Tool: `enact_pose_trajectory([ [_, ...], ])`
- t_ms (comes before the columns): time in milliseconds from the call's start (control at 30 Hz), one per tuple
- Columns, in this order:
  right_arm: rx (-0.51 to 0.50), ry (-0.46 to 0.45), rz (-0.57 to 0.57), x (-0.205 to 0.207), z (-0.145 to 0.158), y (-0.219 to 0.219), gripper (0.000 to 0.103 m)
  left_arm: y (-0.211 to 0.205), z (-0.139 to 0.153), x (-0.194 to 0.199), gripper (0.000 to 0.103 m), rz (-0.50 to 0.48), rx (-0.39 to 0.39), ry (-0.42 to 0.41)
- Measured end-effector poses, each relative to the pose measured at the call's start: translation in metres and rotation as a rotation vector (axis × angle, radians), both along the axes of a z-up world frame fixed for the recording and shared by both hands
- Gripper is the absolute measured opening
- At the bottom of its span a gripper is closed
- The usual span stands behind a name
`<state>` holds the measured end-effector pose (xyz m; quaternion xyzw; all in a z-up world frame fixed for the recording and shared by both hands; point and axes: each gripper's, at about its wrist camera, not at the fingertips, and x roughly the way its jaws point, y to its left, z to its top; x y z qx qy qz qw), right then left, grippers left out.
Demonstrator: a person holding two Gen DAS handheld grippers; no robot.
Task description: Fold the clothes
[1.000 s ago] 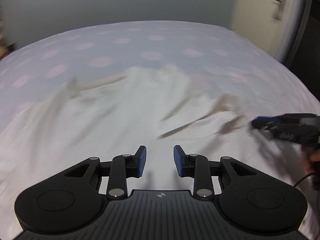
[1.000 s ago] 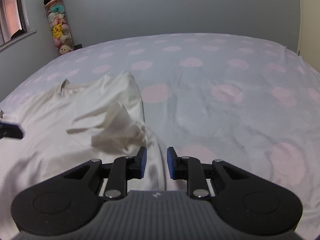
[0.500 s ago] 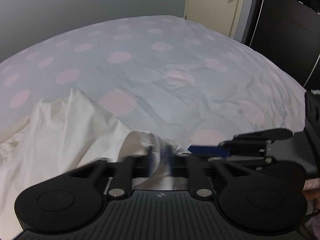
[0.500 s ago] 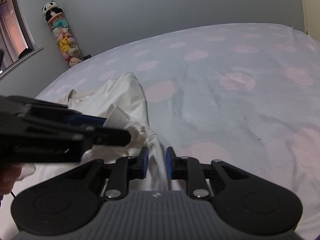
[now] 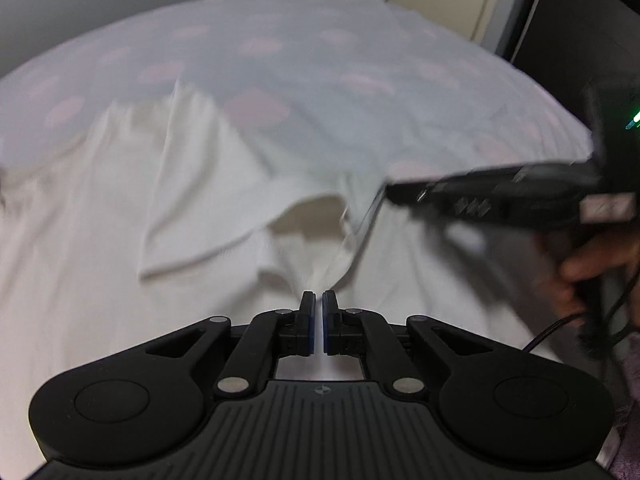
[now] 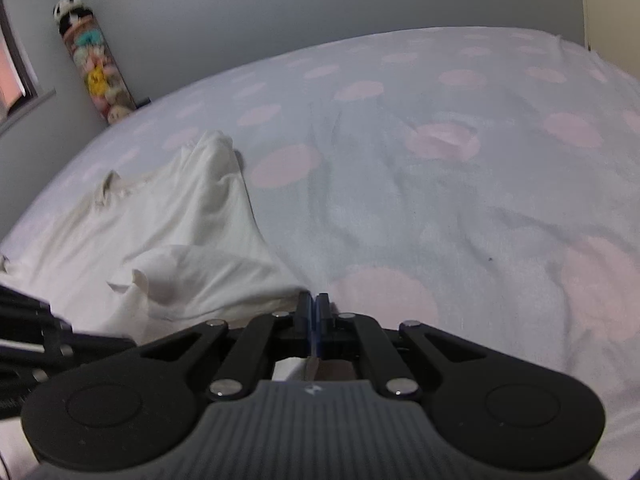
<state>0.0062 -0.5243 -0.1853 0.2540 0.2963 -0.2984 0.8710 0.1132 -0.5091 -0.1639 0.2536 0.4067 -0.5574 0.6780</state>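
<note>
A white shirt (image 5: 120, 208) lies crumpled on the bed, its short sleeve (image 5: 224, 224) folded over near the middle. My left gripper (image 5: 319, 300) is shut on a pinch of the shirt's cloth beside the sleeve. My right gripper (image 6: 313, 300) is shut on the shirt's edge (image 6: 224, 280) at the bed side. It also shows in the left wrist view (image 5: 390, 192), coming in from the right and touching the sleeve opening. The shirt's collar (image 6: 108, 188) lies far left.
The bed sheet (image 6: 440, 184) is pale with pink dots and is wrinkled to the right of the shirt. A tall tube of plush toys (image 6: 94, 60) stands in the far left corner by the wall. A door and dark wardrobe (image 5: 580, 20) stand at the right.
Both grippers have closed on the shirt; a second ago both stood open above it. The left gripper swung right to the sleeve area, beside the right gripper.
</note>
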Motion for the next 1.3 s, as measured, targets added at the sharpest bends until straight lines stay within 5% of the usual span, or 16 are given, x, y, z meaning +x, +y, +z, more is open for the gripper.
enact_pose_trajectory([
  [67,0.003,0.011,-0.01,-0.004,0.004,0.0,0.011,0.007,0.004,0.005,0.002,0.013,0.001,-0.001],
  [267,0.003,-0.058,0.01,-0.012,0.02,0.003,0.012,0.021,0.036,0.026,0.018,0.05,-0.044,-0.094],
  [400,0.027,-0.098,0.091,-0.005,0.026,0.018,0.029,0.011,0.036,0.038,0.032,0.056,-0.011,-0.177],
  [500,0.01,-0.089,0.152,0.004,0.028,0.034,0.031,0.005,0.024,0.041,0.038,0.034,0.037,-0.252],
  [633,0.011,-0.088,0.202,0.012,0.029,0.048,0.045,0.002,0.014,0.051,0.038,0.04,0.059,-0.263],
  [733,-0.001,-0.079,0.22,0.016,0.028,0.053,0.046,0.001,0.01,0.059,0.031,0.057,0.06,-0.257],
  [800,-0.018,-0.065,0.223,0.019,0.027,0.057,0.042,0.0,0.007,0.064,0.018,0.069,0.061,-0.253],
  [867,-0.045,-0.039,0.212,0.021,0.023,0.058,0.014,-0.001,0.009,0.064,0.0,0.07,0.053,-0.268],
  [933,-0.046,-0.029,0.219,0.022,0.021,0.057,0.002,0.001,0.019,0.063,0.0,0.085,0.006,-0.293],
  [1033,-0.04,-0.003,0.249,0.019,0.029,0.052,0.002,0.005,0.027,0.065,0.0,0.093,-0.017,-0.281],
  [1300,0.037,0.119,0.365,0.026,0.008,0.057,0.0,0.025,0.007,0.069,0.002,0.11,0.09,-0.321],
])
